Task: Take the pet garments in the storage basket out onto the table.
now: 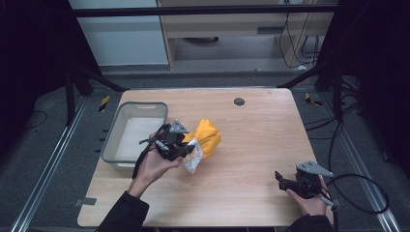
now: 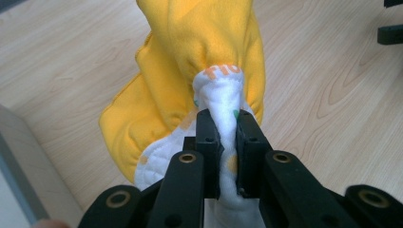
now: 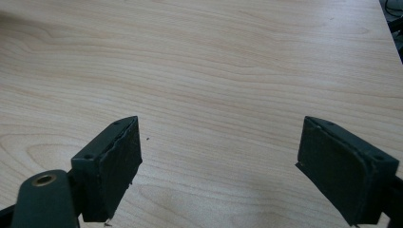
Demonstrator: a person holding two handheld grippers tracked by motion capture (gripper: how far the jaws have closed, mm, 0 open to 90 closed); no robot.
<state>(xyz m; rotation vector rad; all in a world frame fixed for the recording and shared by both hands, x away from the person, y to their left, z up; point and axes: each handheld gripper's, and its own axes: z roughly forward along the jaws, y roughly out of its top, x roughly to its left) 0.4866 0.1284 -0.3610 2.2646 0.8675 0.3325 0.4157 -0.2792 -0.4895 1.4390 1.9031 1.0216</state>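
A yellow cloth with a white printed lining [image 1: 205,138] is bunched up left of the table's middle. My left gripper [image 1: 187,150] is shut on the white edge of that cloth [image 2: 223,102], which rises between its two jaws in the left gripper view, the yellow part hanging beyond. My right gripper [image 1: 280,180] rests near the front right of the table, jaws wide apart over bare wood, nothing between them [image 3: 218,166].
A grey plastic bin [image 1: 135,137] stands at the table's left edge, just behind my left hand. A small dark round cap [image 1: 239,101] lies near the far edge. Cables [image 1: 358,193] trail off the table's right side.
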